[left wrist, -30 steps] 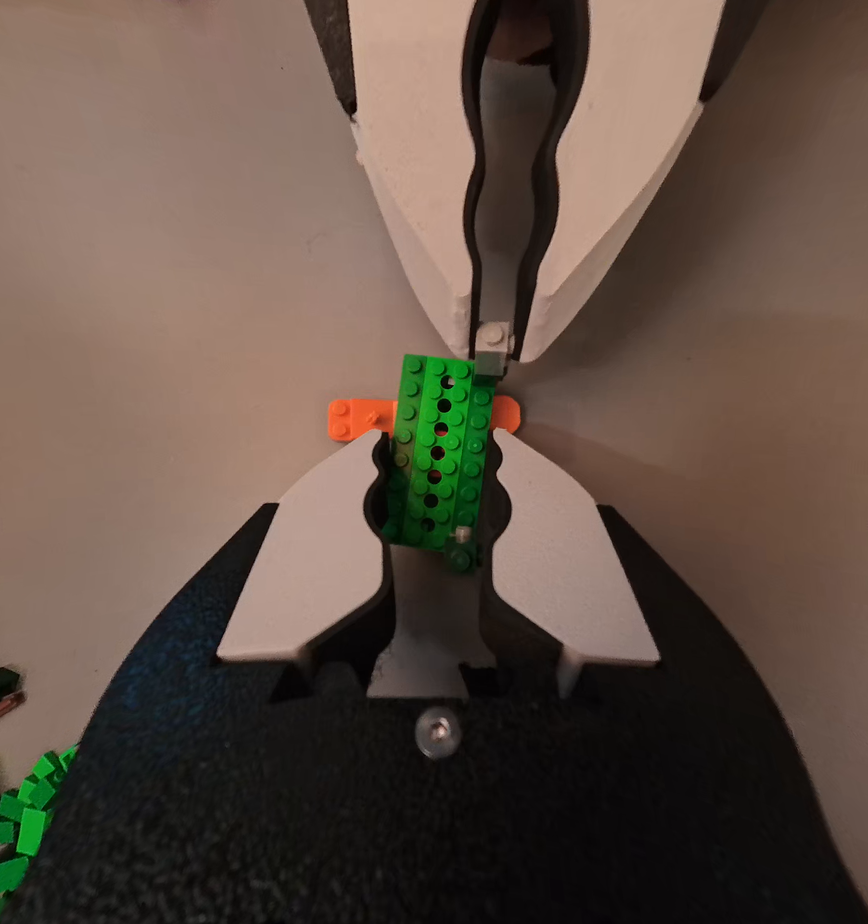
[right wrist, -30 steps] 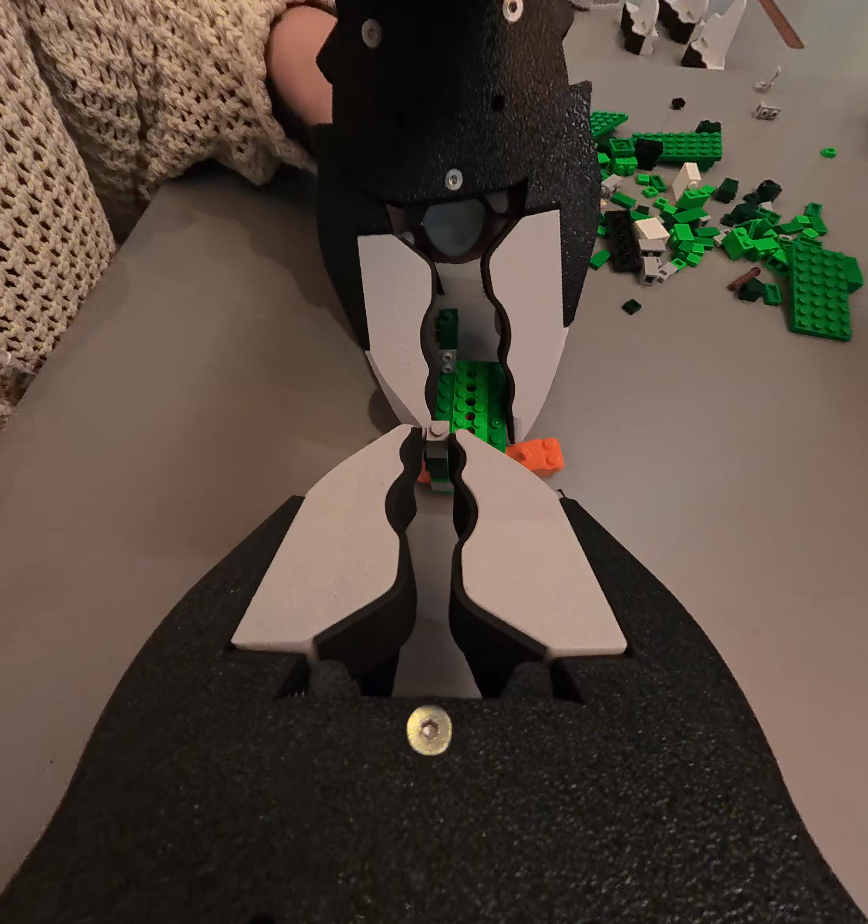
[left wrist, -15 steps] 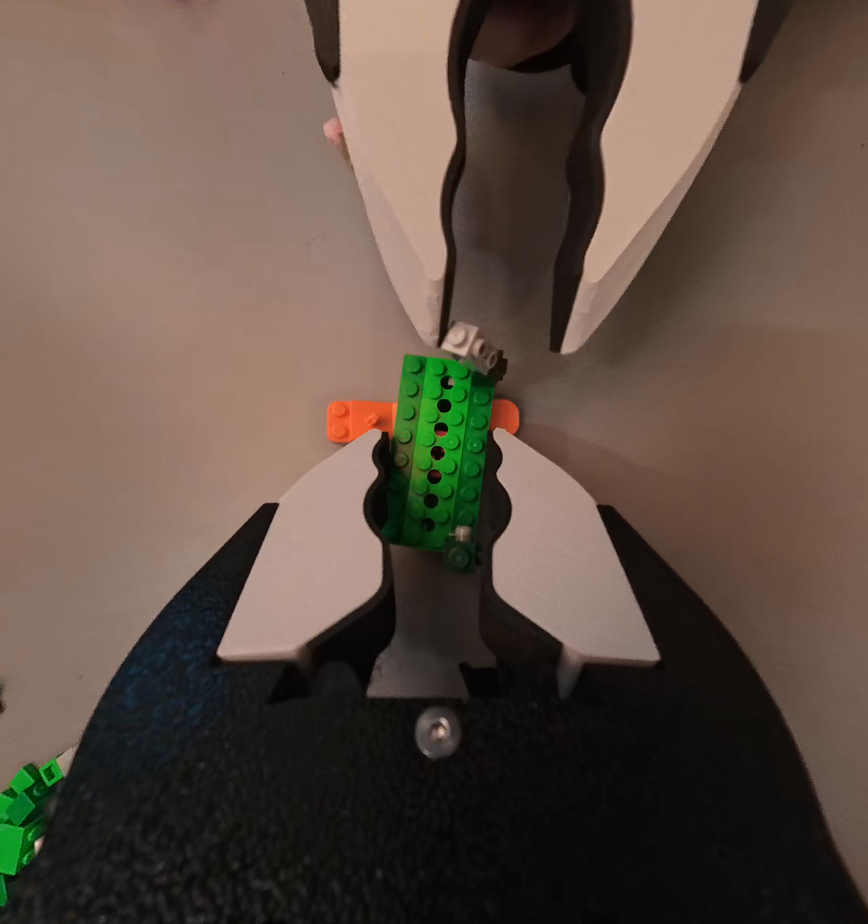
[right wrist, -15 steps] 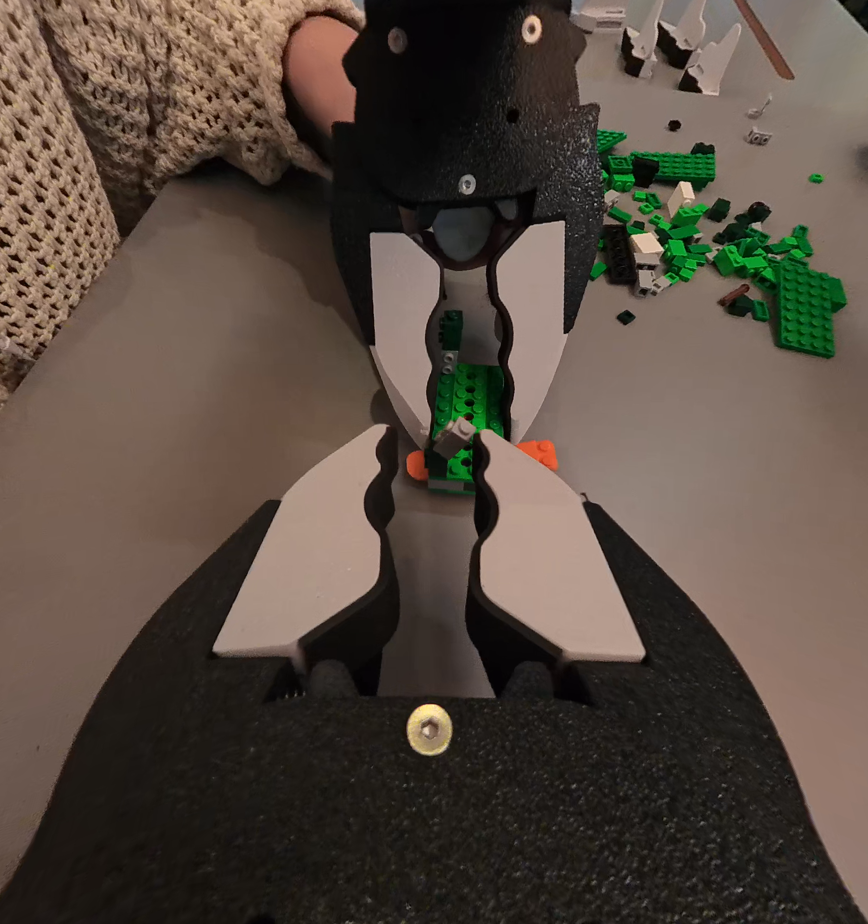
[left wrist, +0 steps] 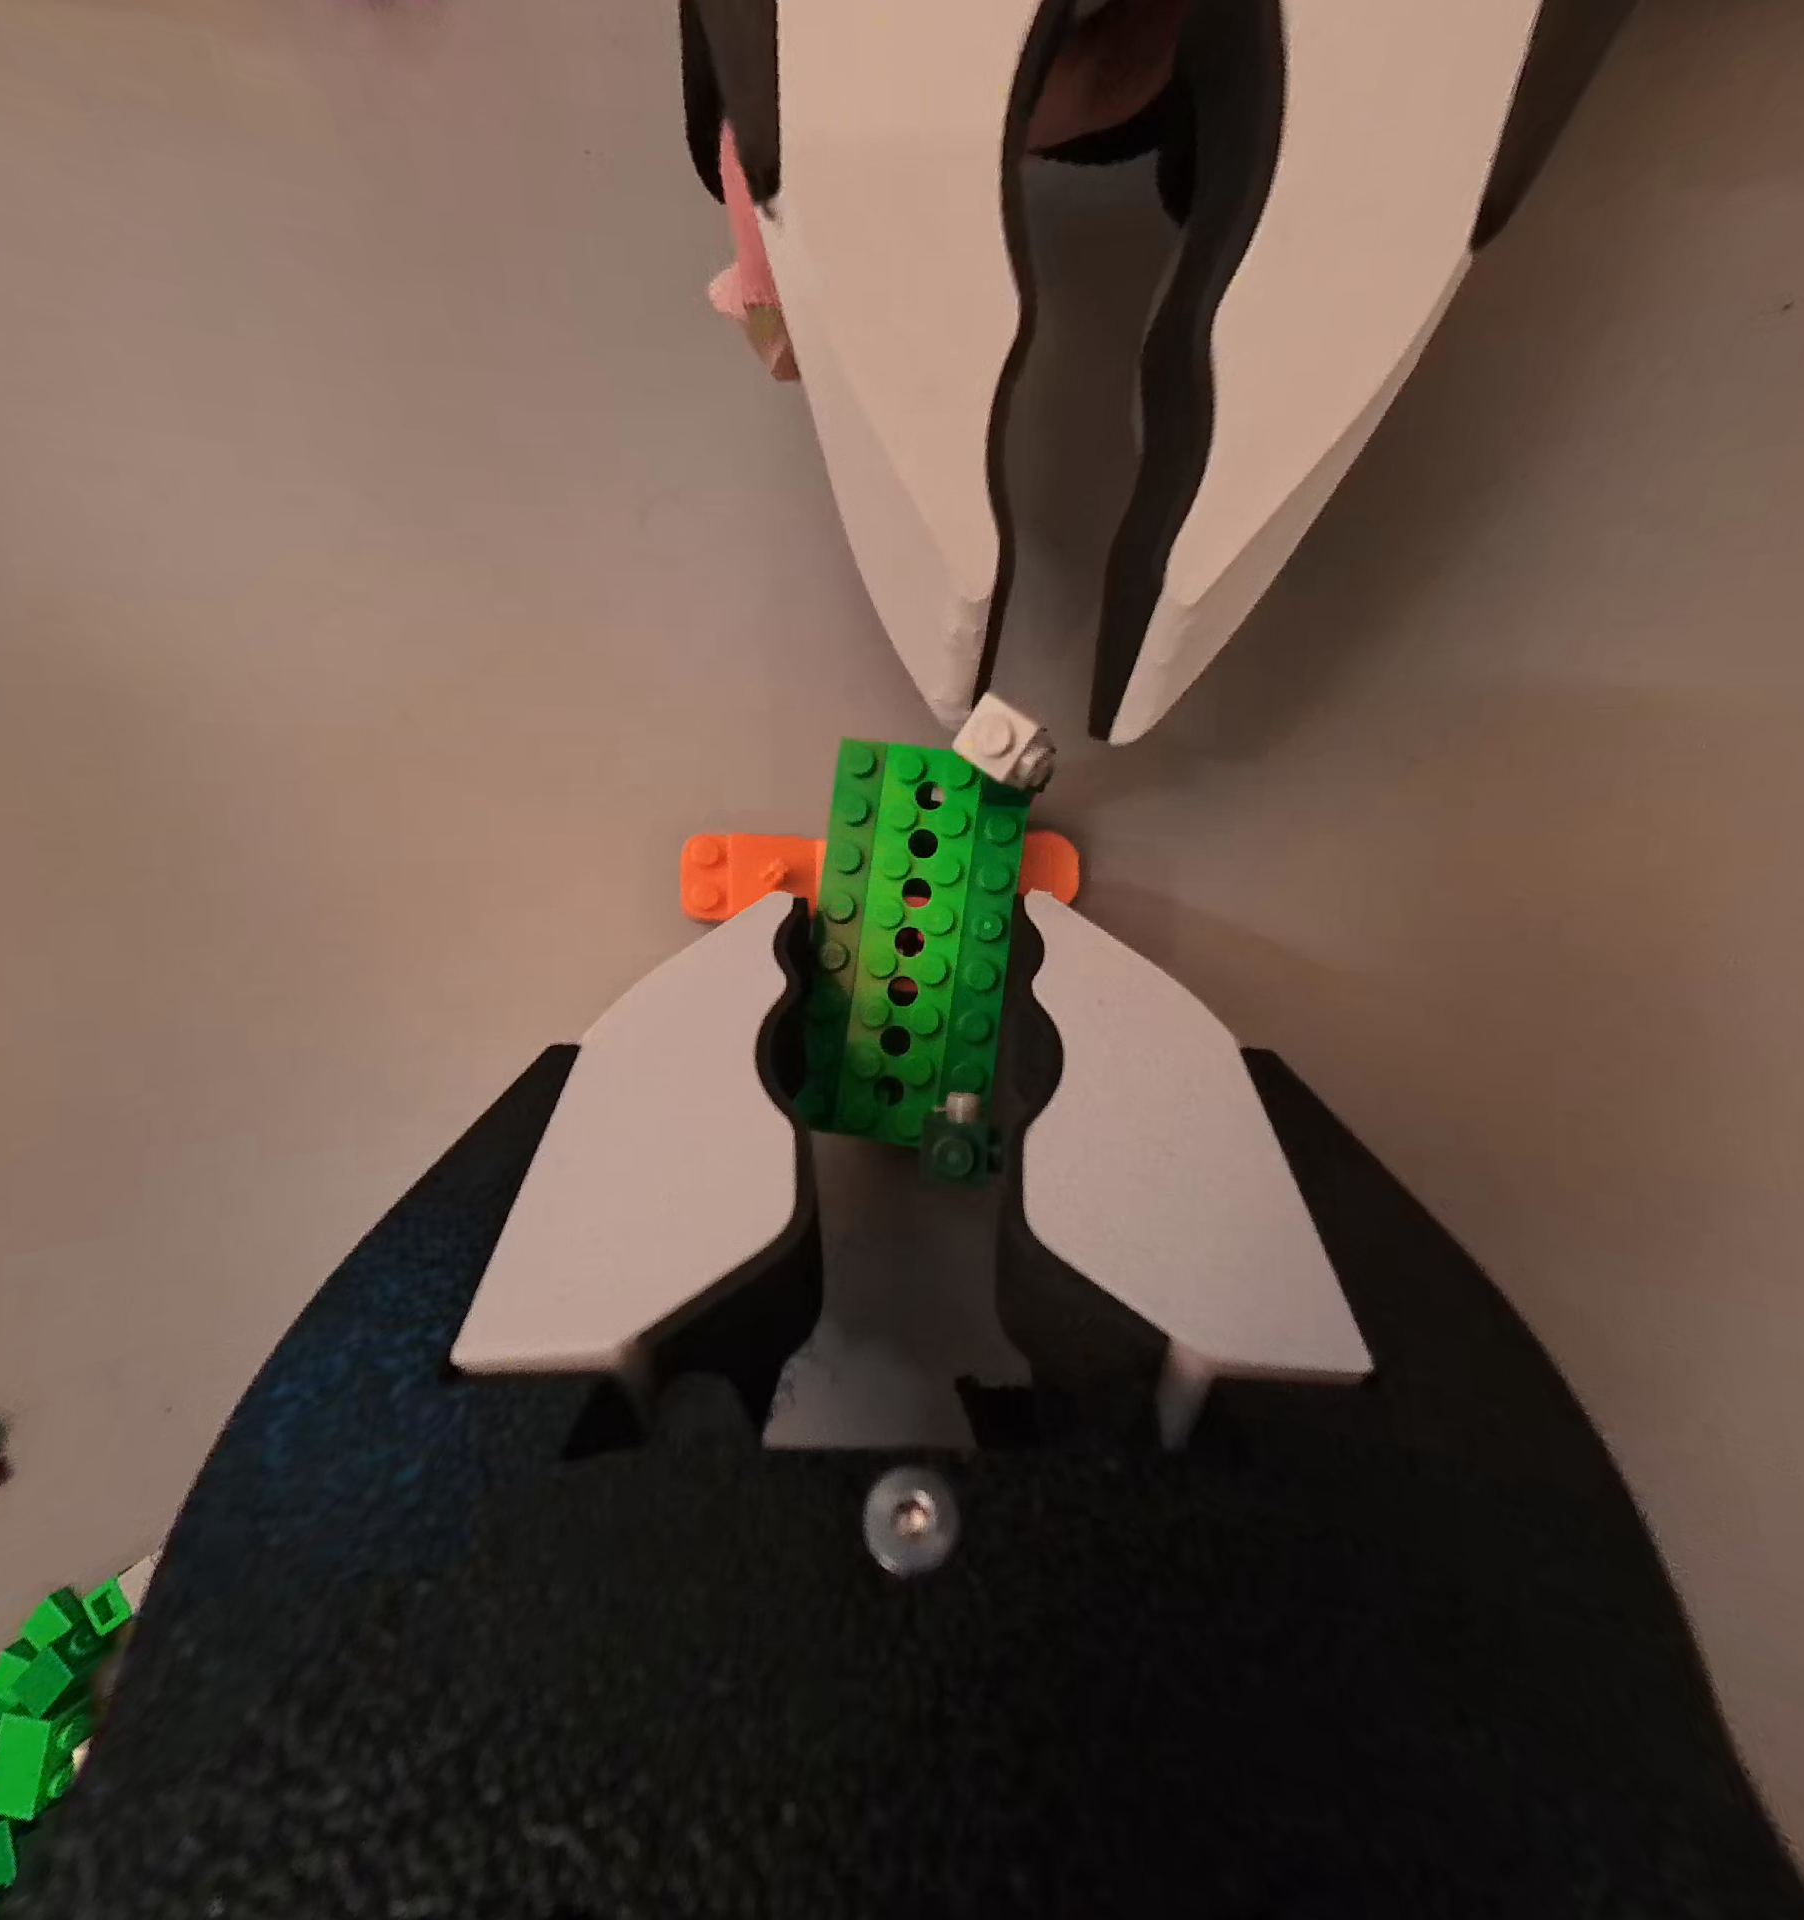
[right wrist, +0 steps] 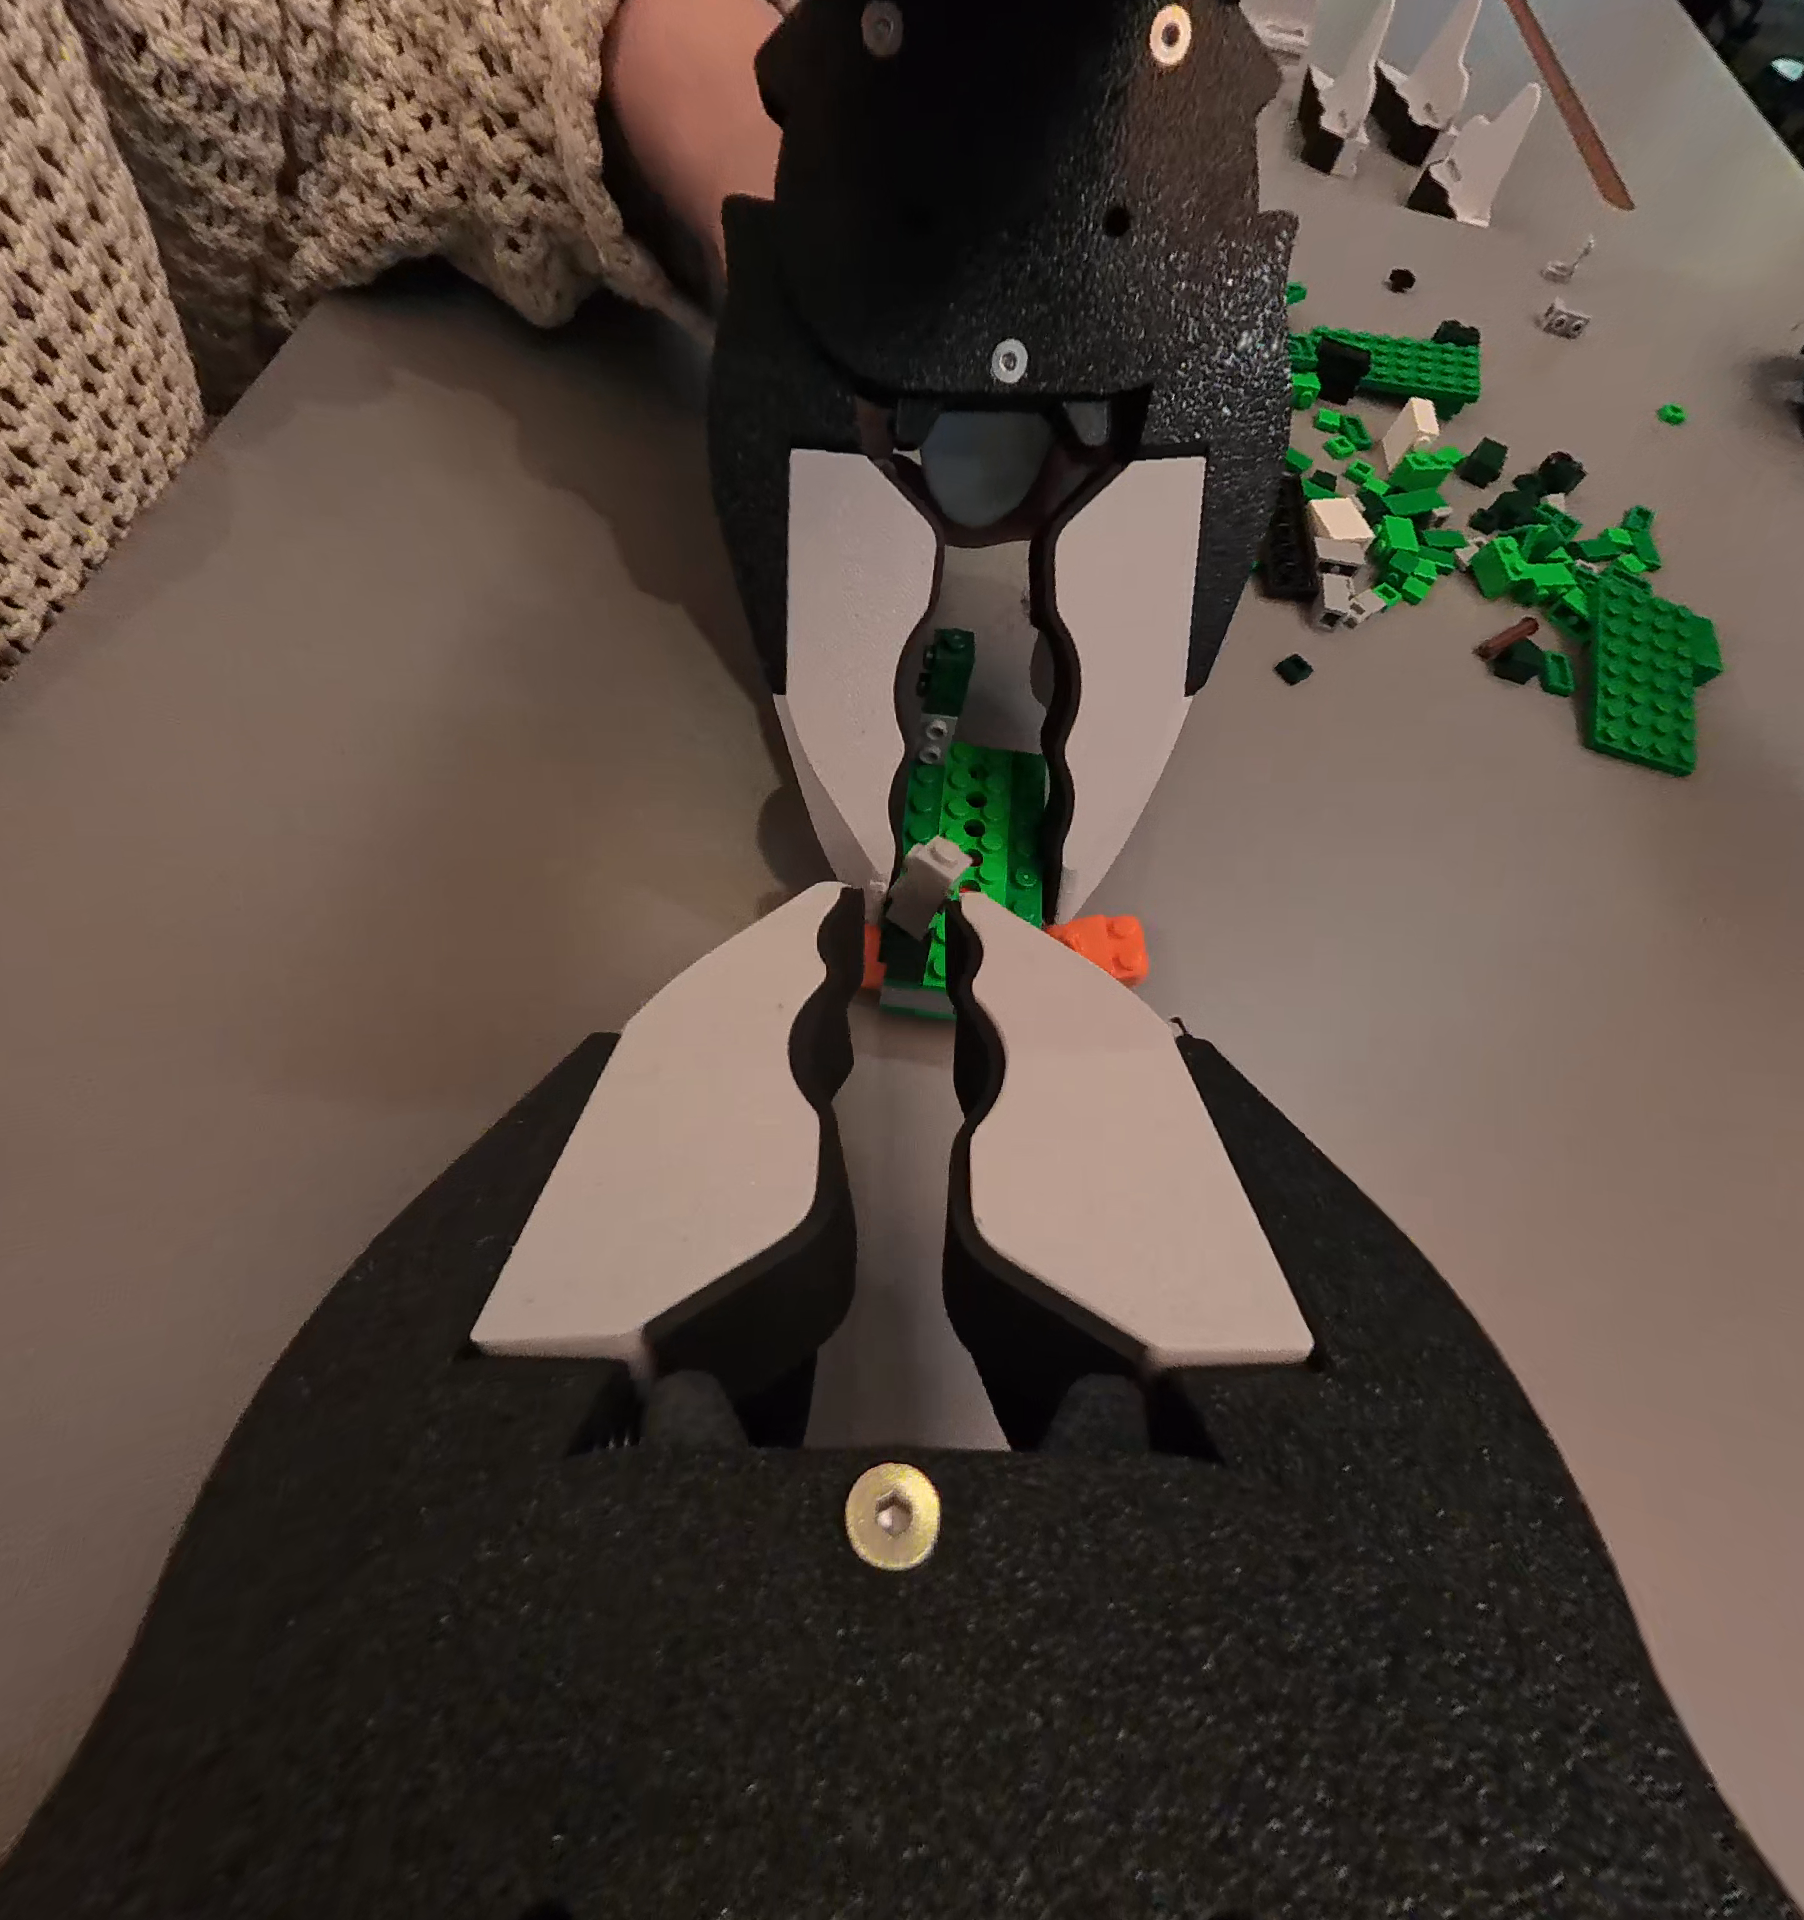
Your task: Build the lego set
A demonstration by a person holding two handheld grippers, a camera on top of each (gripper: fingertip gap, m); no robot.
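Observation:
My left gripper (left wrist: 908, 914) is shut on a bright green studded plate assembly (left wrist: 919, 935) that lies across an orange plate (left wrist: 732, 878) on the table. A dark green piece (left wrist: 960, 1148) sits at the assembly's near corner. A small grey brick (left wrist: 1002, 743) sits tilted on its far right corner. My right gripper (left wrist: 1033, 722) faces the left one, open, with one fingertip against the grey brick. In the right wrist view my right gripper (right wrist: 906, 909) is open around the tilted grey brick (right wrist: 924, 883), with the green assembly (right wrist: 981, 821) behind it.
A pile of loose green, white and dark bricks (right wrist: 1449, 530) and a large green plate (right wrist: 1646, 686) lie to the right. Spare white gripper fingers (right wrist: 1449, 145) stand at the far right. A person's knit sleeve (right wrist: 254, 156) is at the table's far left edge. The left gripper's tips are roughly 4 cm from the right gripper's.
My right gripper was shut on the grey brick one second ago; it has opened and let go. The brick now sits tilted on the assembly's corner. The left gripper has held still.

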